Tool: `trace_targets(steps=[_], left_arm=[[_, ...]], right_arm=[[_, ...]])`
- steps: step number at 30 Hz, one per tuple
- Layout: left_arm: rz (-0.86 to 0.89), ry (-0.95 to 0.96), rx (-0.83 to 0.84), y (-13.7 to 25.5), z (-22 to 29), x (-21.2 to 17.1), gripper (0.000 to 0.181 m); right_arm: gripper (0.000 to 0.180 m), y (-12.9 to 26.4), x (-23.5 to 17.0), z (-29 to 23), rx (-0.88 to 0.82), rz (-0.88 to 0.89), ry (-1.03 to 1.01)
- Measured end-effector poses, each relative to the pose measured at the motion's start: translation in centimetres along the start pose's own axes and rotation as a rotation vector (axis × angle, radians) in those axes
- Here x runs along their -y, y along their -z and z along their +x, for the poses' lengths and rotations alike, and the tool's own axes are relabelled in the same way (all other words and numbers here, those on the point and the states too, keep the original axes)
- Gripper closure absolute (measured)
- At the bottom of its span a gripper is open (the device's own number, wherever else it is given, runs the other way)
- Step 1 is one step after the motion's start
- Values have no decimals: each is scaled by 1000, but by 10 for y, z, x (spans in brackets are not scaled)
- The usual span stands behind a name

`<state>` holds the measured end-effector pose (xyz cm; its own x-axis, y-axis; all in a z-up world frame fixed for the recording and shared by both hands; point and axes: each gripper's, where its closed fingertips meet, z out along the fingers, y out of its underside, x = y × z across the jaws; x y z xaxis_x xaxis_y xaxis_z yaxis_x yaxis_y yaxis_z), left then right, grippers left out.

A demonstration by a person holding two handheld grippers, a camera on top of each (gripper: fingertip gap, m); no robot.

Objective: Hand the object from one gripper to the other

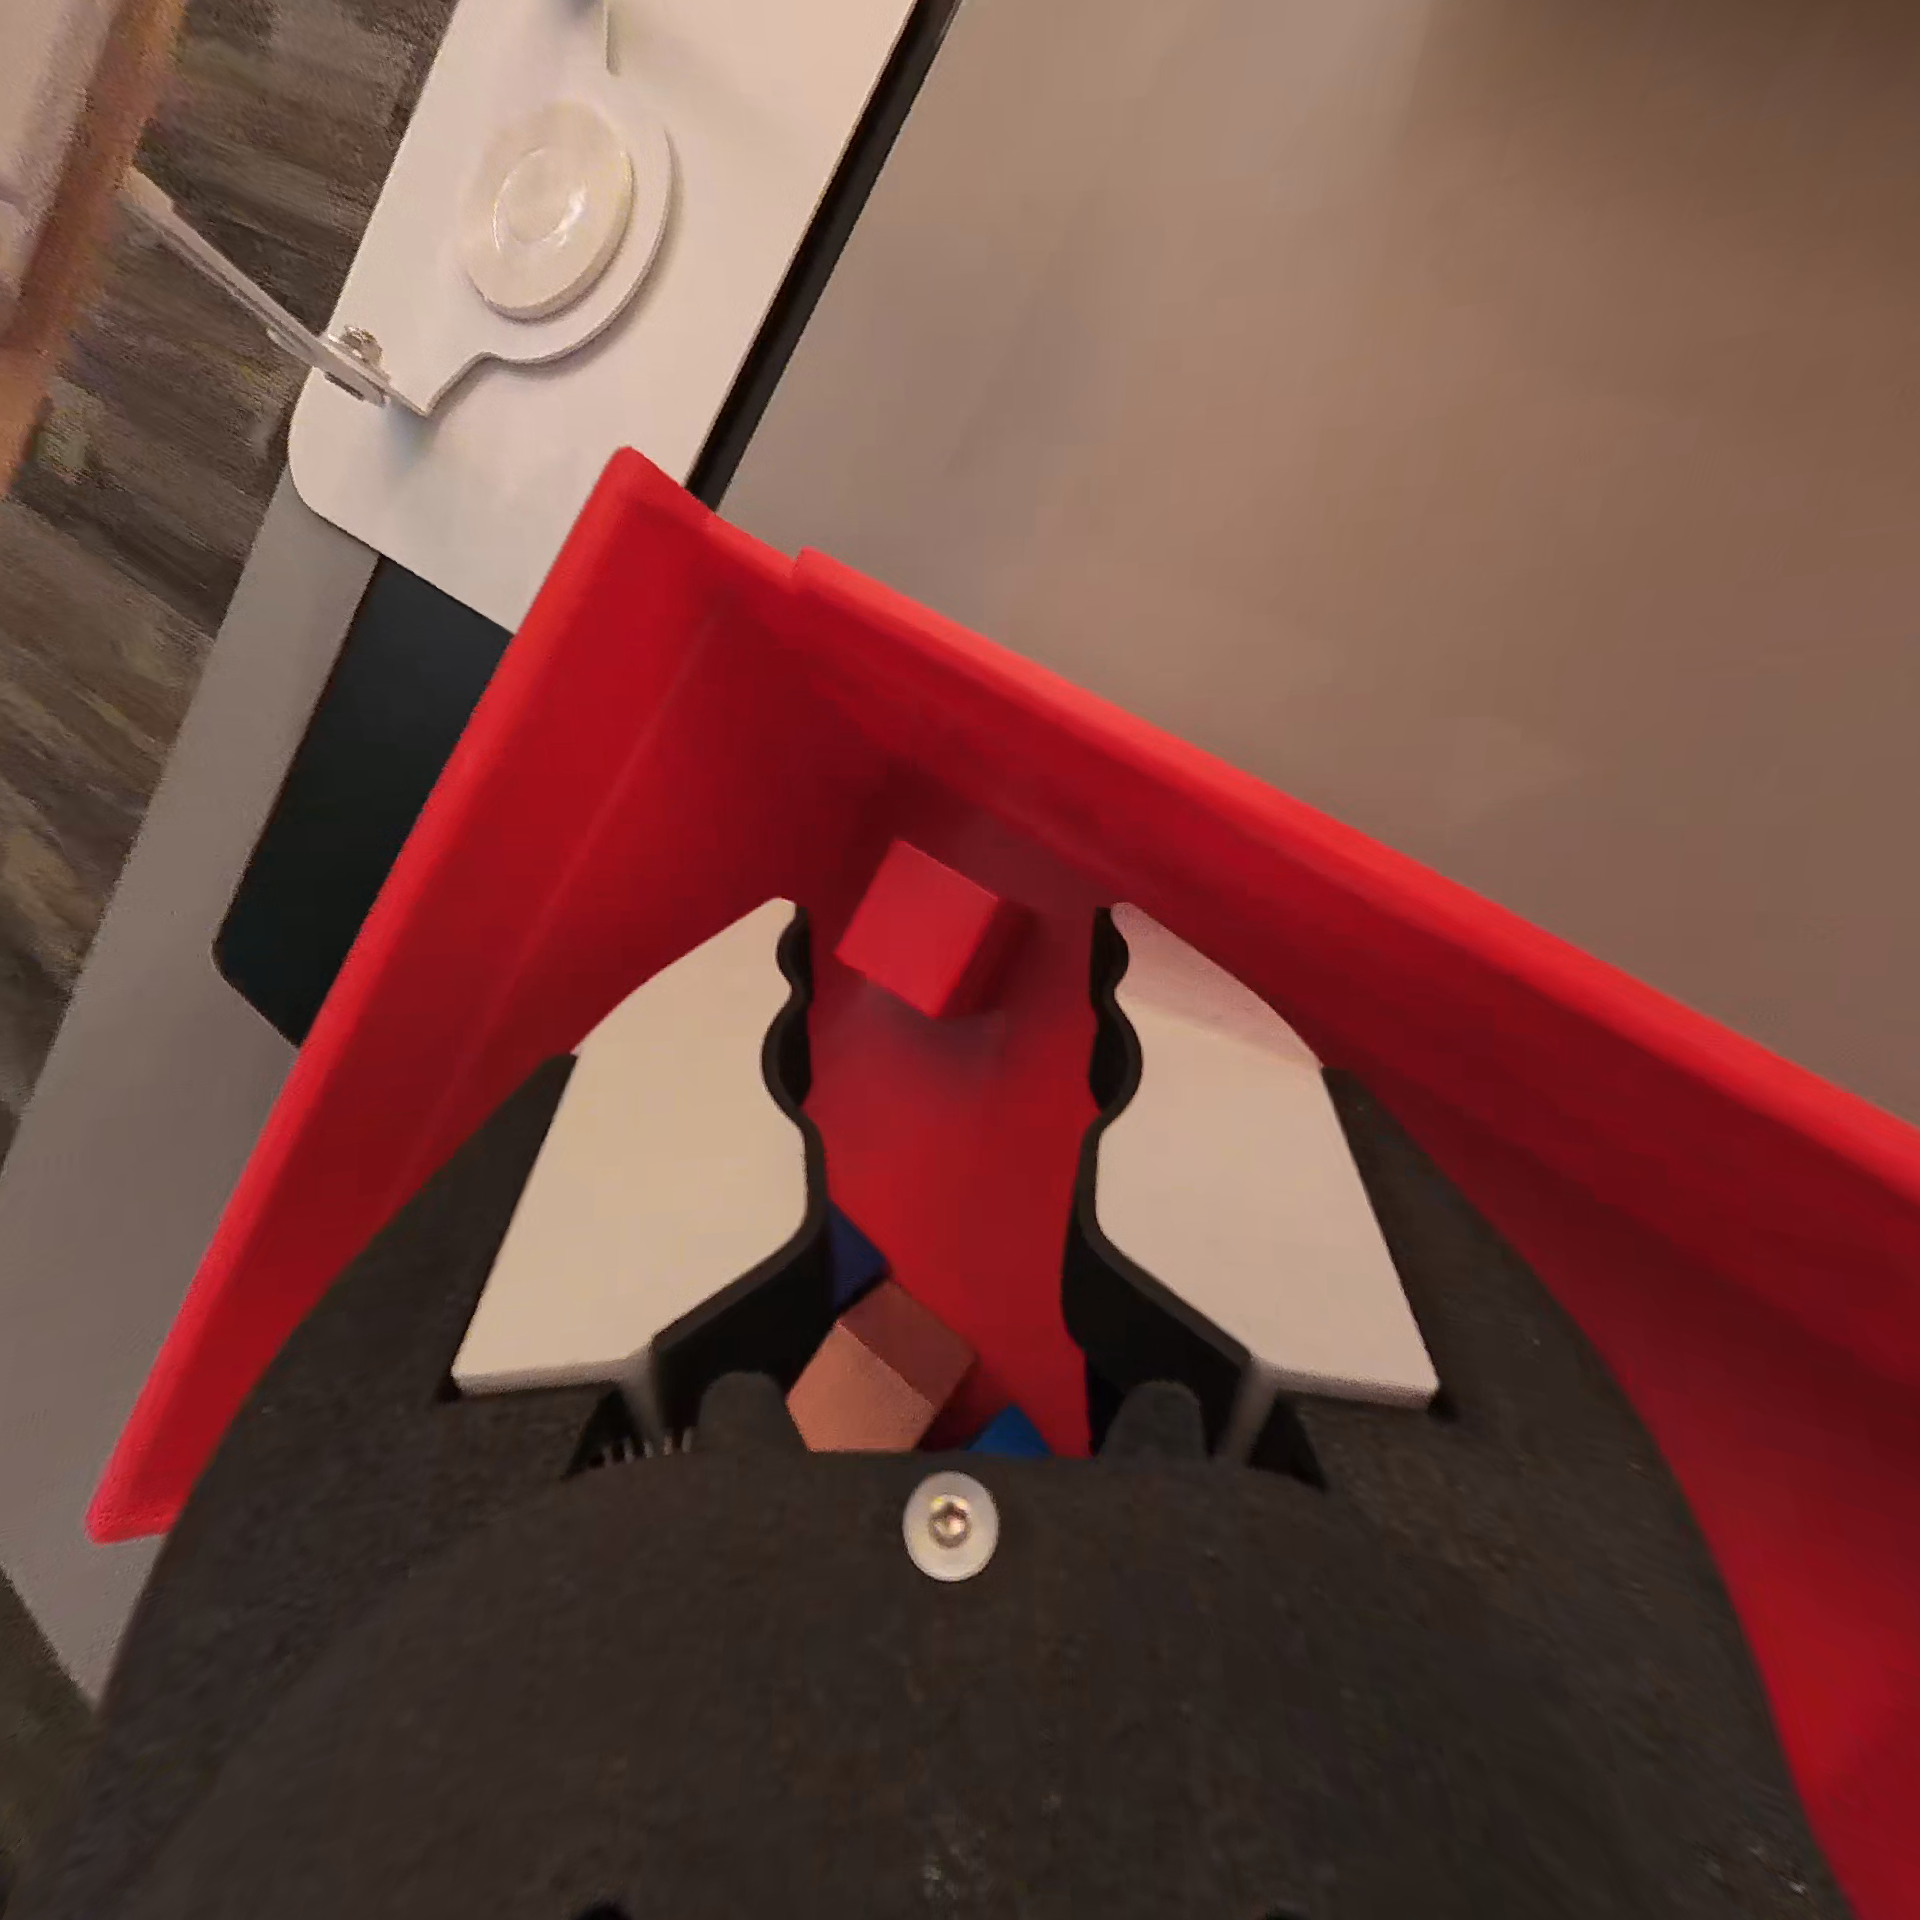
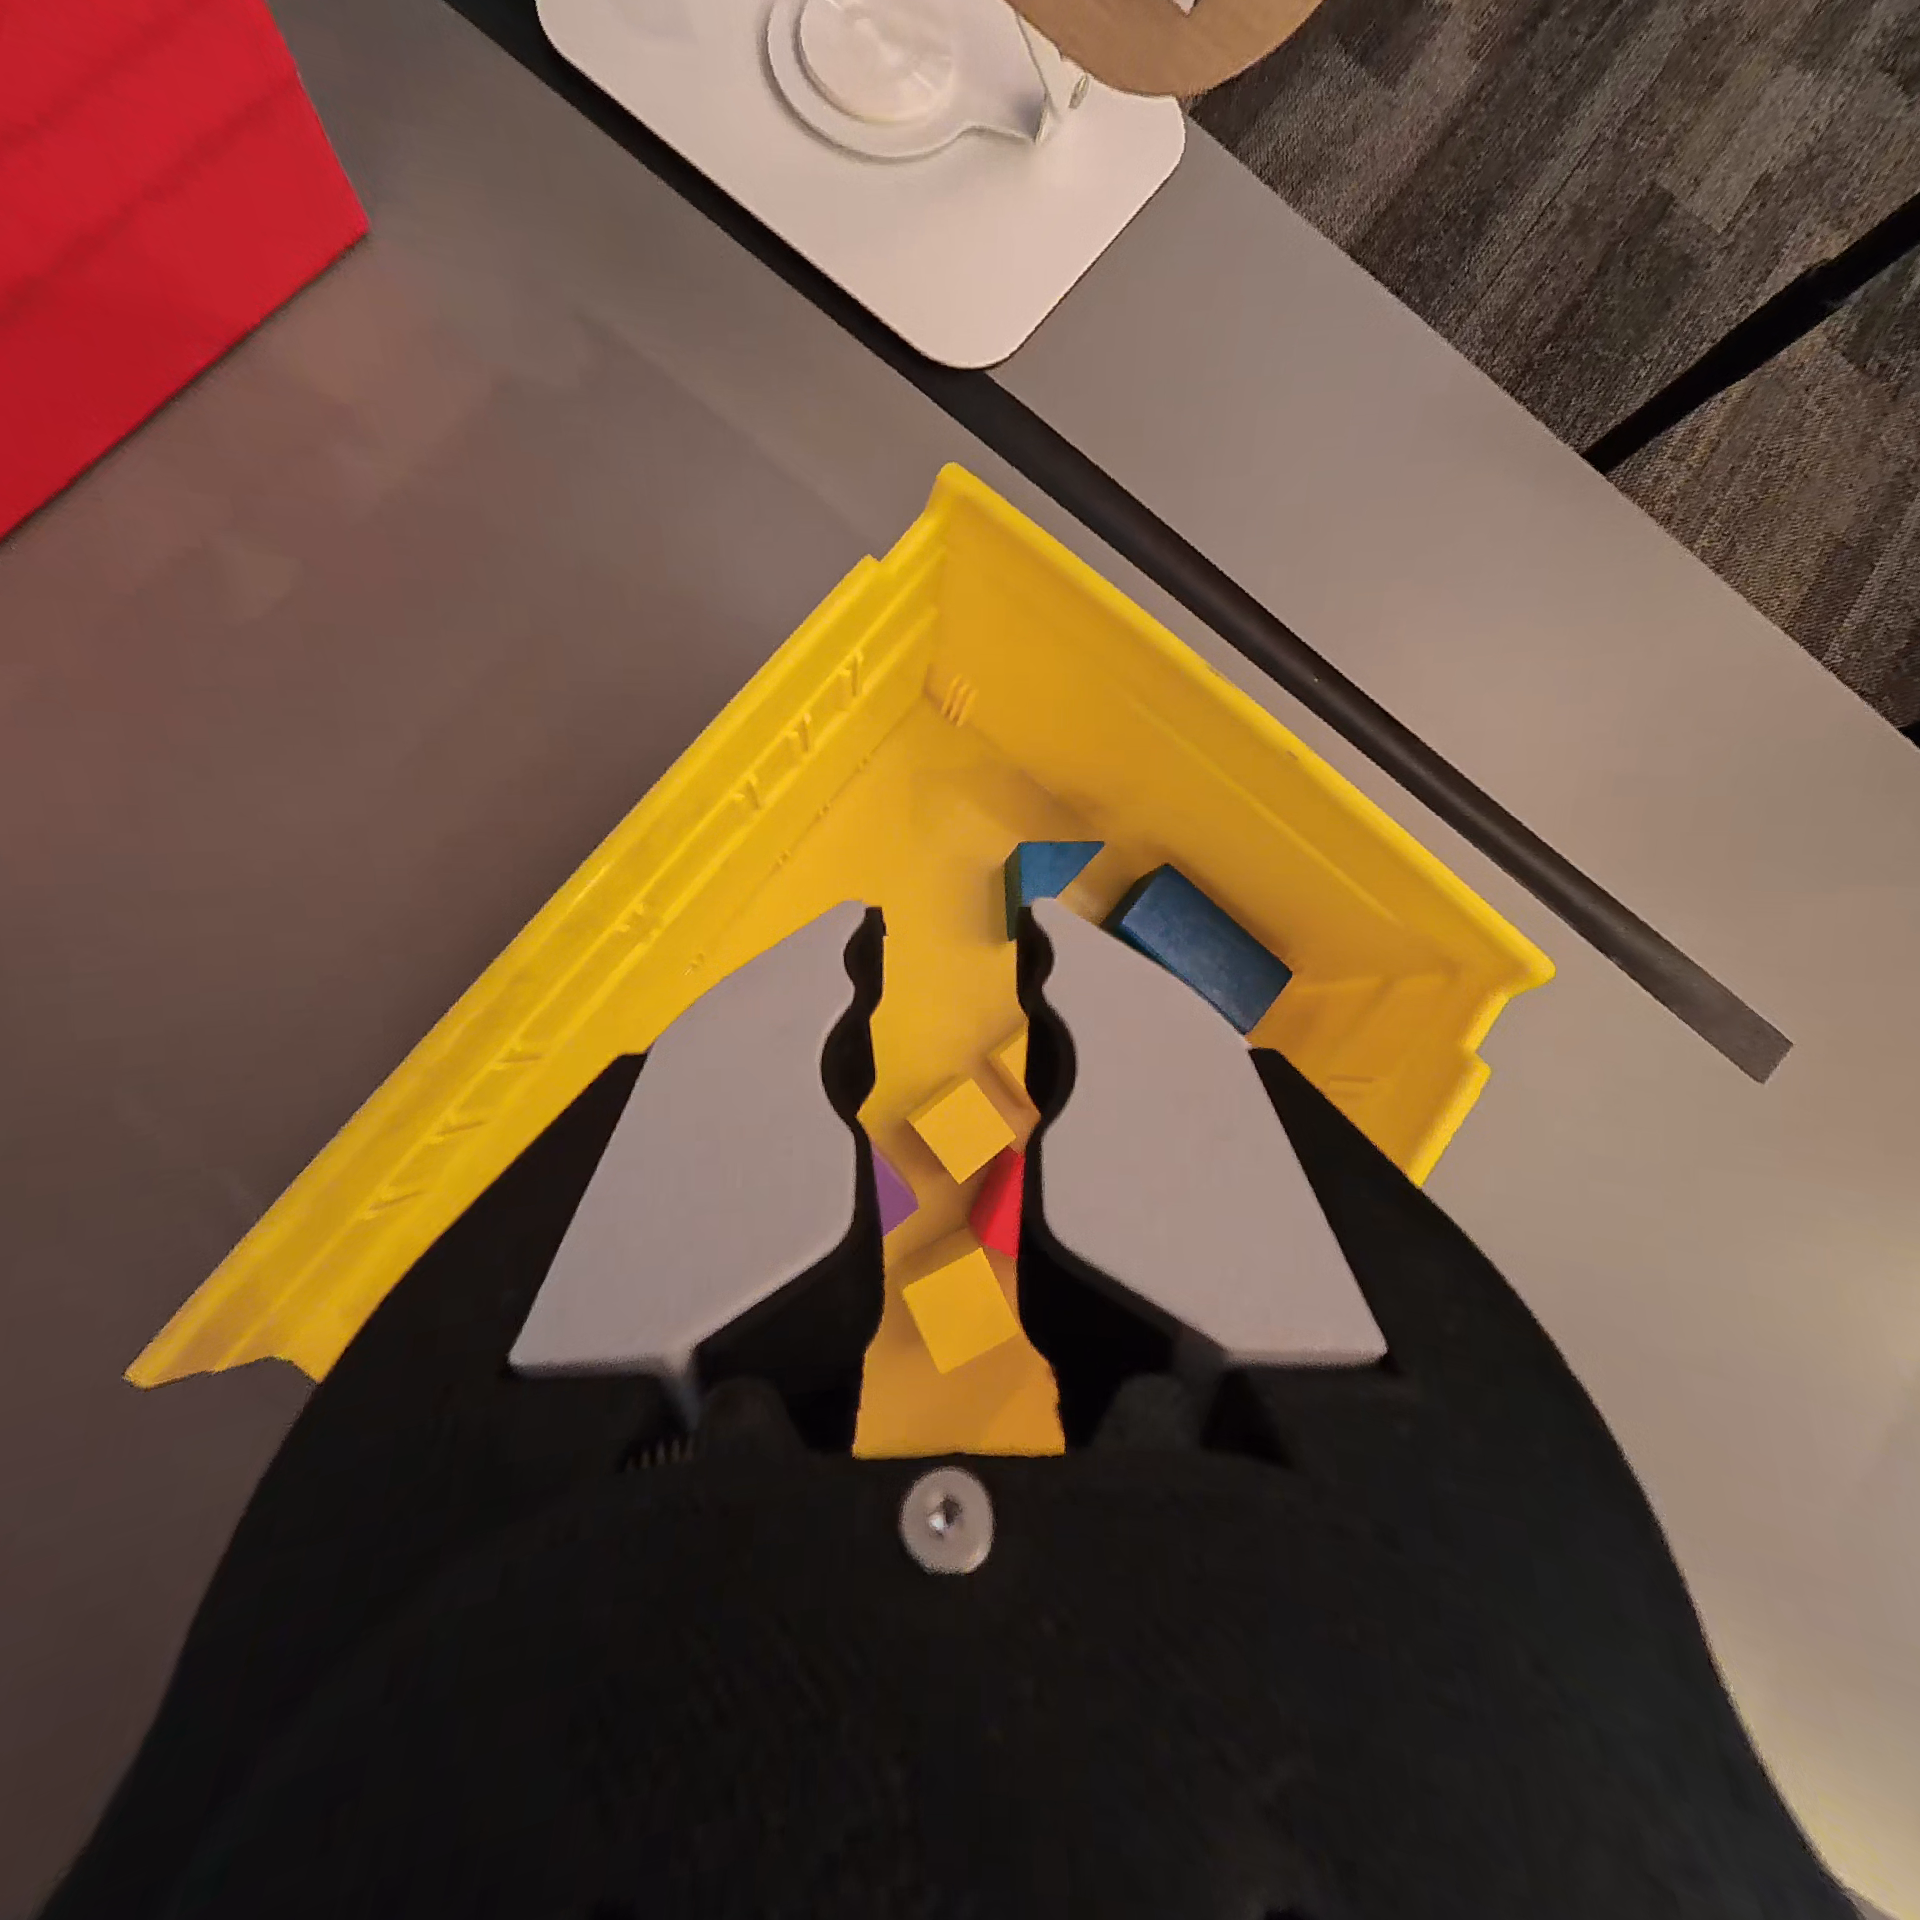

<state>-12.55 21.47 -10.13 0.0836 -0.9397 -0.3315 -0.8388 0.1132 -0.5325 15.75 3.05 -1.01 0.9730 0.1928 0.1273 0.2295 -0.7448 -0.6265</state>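
My left gripper (image 1: 945,925) is open and empty above a red bin (image 1: 1143,758). A red cube (image 1: 930,940) lies on the bin floor between the fingertips. A brown block (image 1: 883,1387) and blue pieces (image 1: 854,1262) show low between the fingers. My right gripper (image 2: 951,925) is open and empty above a yellow bin (image 2: 1143,686). In that bin lie two yellow cubes (image 2: 961,1127), a red piece (image 2: 1003,1210), a purple piece (image 2: 891,1195), a blue block (image 2: 1195,951) and a blue-green wedge (image 2: 1049,868).
Both bins stand on a grey table (image 2: 416,623). A white pad with a clear round dish (image 2: 883,135) lies by the table's far edge; it also shows in the left wrist view (image 1: 551,239). The red bin's corner (image 2: 135,229) shows at the right wrist view's upper left. Carpet floor (image 2: 1662,187) lies beyond.
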Motion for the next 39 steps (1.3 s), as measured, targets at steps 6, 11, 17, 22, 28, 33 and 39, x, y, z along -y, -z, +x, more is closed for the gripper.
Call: trace_targets(steps=[6, 11, 17, 22, 28, 33, 39], left_arm=[[-103, -7, 55, -20, -8, -20, 129], [-100, -12, 51, -27, -6, -21, 126], [-114, 27, 49, -36, -8, -27, 133], [-112, 51, 32, -40, -6, -28, 134], [-139, 55, 34, -36, -7, -32, 139], [-155, 80, 49, -26, -13, -35, 143], [-101, 118, 18, -4, -16, -25, 144]], right_arm=[[154, -1, -1, -2, 11, -10, 13], [154, -4, -6, -3, 30, -34, -2], [155, -4, -7, -3, 30, -40, 5], [155, -5, -10, -4, 31, -58, 20], [155, -7, -10, -7, 35, -65, 35], [155, -8, -10, -8, 26, -72, 54], [155, -8, -5, -11, 25, -50, 85]])
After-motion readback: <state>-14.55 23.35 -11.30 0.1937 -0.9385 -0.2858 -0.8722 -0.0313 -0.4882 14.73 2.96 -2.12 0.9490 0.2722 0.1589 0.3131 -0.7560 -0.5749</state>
